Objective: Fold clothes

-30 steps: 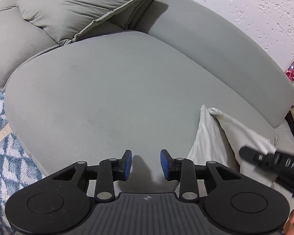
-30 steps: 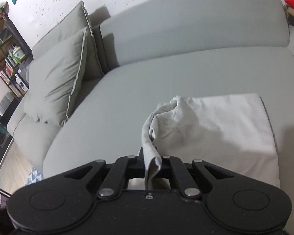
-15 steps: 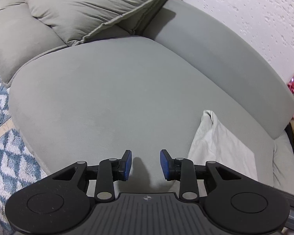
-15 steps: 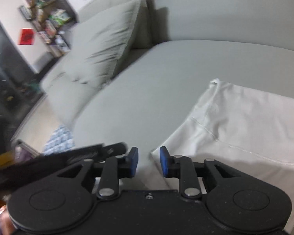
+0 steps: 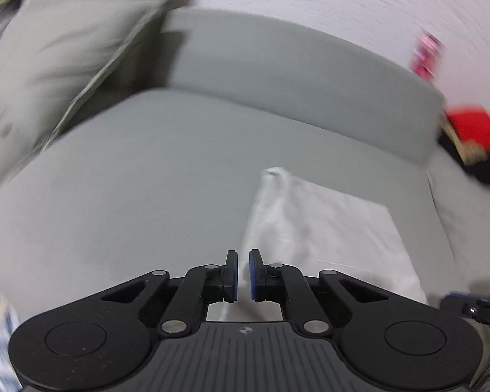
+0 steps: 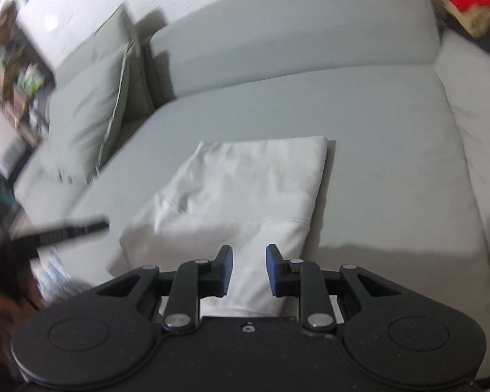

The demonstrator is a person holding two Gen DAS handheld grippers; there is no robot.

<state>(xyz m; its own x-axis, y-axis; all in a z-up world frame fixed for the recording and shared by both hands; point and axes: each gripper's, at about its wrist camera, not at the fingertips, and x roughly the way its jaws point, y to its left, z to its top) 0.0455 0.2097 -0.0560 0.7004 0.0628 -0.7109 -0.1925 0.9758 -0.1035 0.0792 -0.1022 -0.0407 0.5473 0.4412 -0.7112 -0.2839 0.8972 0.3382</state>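
1. I judge I'm between folds: the white garment (image 6: 241, 192) lies as a rough rectangle on the grey sofa seat (image 6: 375, 124), near its front edge, and neither gripper holds any of it.
2. My left gripper (image 5: 243, 276) hangs over the garment's near left edge; its jaws are closing, with only a narrow gap left and no cloth that I can see pinched between them (the view is blurred).
3. My right gripper (image 6: 249, 269) hovers above the near hem with its jaws released, cloth showing beneath the gap rather than in it.
4. The next move, as I read it, calls for settling both grippers on matching near corners, biting a single layer cleanly, then carrying that edge over toward the far one without dragging the stack.
5. The sofa is soft, so a firm downward reach will dent it. A grey cushion (image 6: 91, 111) leans at the left, red and dark clothing (image 5: 473, 140) sits at the right end, and a white textured wall (image 5: 310, 0) rises behind.
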